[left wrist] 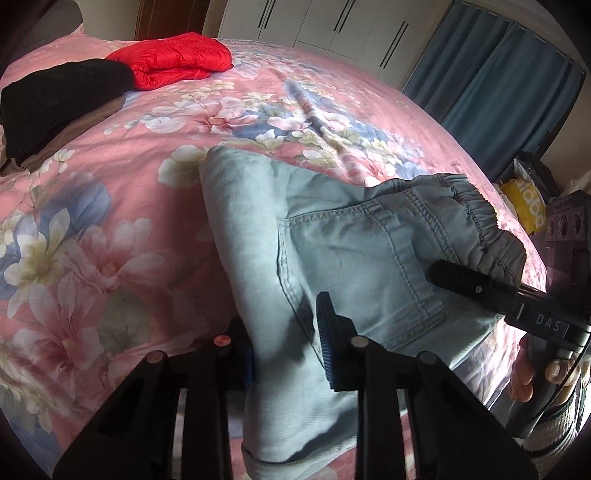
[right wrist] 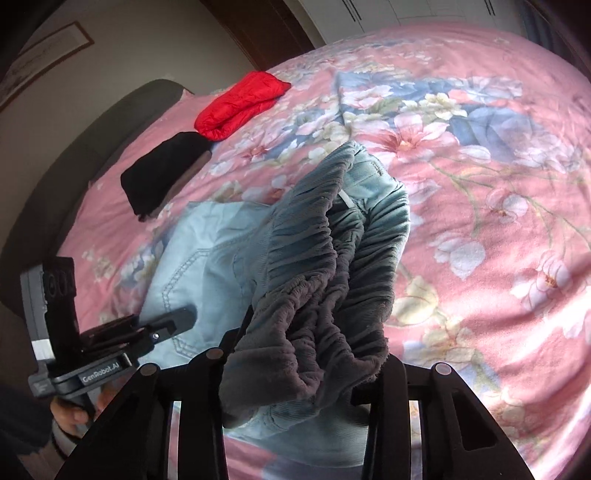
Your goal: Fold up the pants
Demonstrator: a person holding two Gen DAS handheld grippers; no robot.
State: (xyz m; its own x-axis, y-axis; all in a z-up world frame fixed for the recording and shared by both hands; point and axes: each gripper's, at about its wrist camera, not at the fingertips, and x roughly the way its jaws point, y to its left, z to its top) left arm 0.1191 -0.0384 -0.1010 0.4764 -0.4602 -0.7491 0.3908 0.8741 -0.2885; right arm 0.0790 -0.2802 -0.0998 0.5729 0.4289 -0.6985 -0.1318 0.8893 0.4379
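Light blue denim pants (left wrist: pixel 343 240) lie folded lengthwise on the bed, back pocket up. In the left wrist view my left gripper (left wrist: pixel 286 328) is shut on the folded leg edge, and the cloth fills the gap between its pads. The grey elastic waistband (right wrist: pixel 317 266) is lifted and bunched, with my right gripper (right wrist: pixel 314 358) shut on it. The right gripper (left wrist: pixel 461 278) also shows at the waistband in the left wrist view. The left gripper (right wrist: pixel 173 321) shows beside the pocket seam in the right wrist view. The cloth hides the right gripper's pads.
The pink floral bedspread (left wrist: pixel 110 229) covers the bed. A red puffy jacket (left wrist: pixel 173 59) and a black garment (left wrist: pixel 62 99) lie at the far side. Blue curtains (left wrist: pixel 498 77), white wardrobe doors (left wrist: pixel 332 26) and a yellow bag (left wrist: pixel 526 208) stand beyond the bed's edge.
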